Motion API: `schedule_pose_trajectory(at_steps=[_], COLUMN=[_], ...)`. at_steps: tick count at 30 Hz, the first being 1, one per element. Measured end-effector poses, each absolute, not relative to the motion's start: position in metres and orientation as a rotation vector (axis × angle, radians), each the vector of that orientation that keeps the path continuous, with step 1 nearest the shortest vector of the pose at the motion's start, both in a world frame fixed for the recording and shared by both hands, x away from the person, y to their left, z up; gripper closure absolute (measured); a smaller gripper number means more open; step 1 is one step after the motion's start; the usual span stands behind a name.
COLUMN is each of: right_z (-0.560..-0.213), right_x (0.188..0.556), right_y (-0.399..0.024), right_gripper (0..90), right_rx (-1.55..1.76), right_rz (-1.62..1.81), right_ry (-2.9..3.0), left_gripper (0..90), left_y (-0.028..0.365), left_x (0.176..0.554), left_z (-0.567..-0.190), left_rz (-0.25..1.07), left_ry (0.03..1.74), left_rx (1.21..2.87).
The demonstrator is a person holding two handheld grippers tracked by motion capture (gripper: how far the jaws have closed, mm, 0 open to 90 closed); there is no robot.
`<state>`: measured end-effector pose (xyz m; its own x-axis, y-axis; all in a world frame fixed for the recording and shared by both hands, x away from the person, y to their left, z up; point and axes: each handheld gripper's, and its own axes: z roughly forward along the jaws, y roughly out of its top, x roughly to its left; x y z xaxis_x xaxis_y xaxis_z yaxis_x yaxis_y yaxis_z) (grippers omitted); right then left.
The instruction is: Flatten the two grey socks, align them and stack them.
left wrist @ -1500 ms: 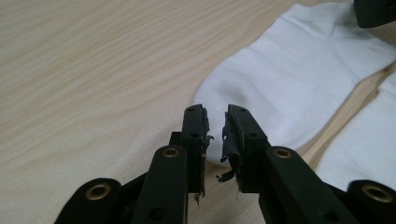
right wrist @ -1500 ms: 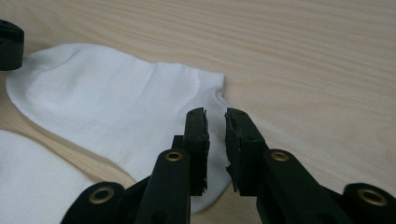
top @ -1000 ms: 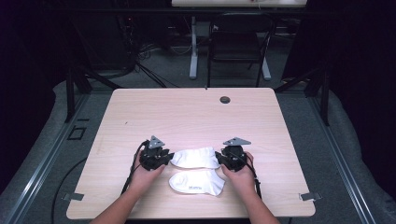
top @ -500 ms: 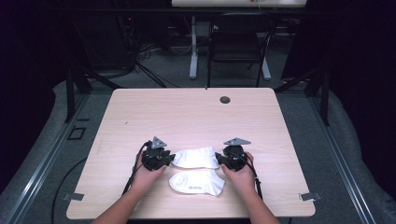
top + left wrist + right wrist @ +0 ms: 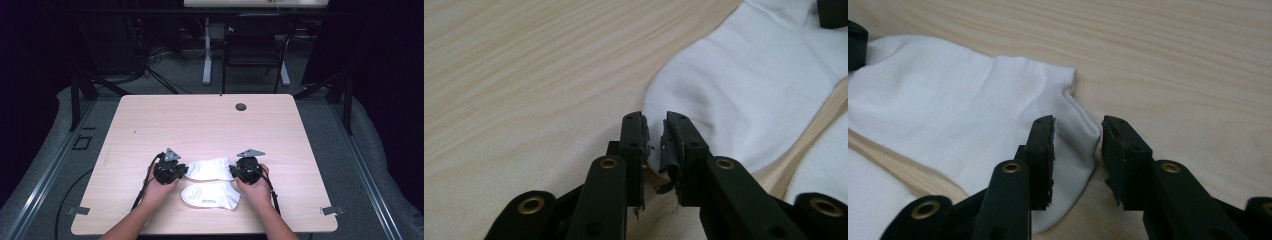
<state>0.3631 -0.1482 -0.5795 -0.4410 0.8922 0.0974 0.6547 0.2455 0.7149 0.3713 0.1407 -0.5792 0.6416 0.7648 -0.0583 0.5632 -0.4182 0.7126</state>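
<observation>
Near the table's (image 5: 150, 125) front edge, the rear sock (image 5: 209, 169), lying crosswise, is flanked by the left gripper (image 5: 181, 171), jaws just narrowed to an empty slit, and the right gripper (image 5: 235, 171), part-open, astride its end.

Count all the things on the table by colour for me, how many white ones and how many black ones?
White cotton ankle socks: 2, the far one and the near one.
Black two-jaw claws: 2, the left claw and the right claw.
Black round grommet in the light wooden table: 1.
Total: 5.
</observation>
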Motion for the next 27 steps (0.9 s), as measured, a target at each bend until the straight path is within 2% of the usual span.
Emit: schedule_pose_trajectory(at_steps=[7,12,27], right_z=[-0.579,-0.578,-0.565], right_x=[0.362,0.362,0.356], right_y=[-0.148,-0.149,-0.149], right_gripper=[77.0,83.8,85.4], right_rx=[1.427,1.425,1.402], right_rz=[1.008,1.012,1.077], right_ry=[2.196,2.196,2.196], left_gripper=[86.5,88.2,88.7], left_y=[0.139,0.139,0.140], left_x=[0.370,0.370,0.369], left_z=[-0.580,-0.580,-0.572], left_rz=[0.349,0.347,0.347], left_ry=[1.024,1.027,1.024], left_rx=[2.128,2.127,2.116])
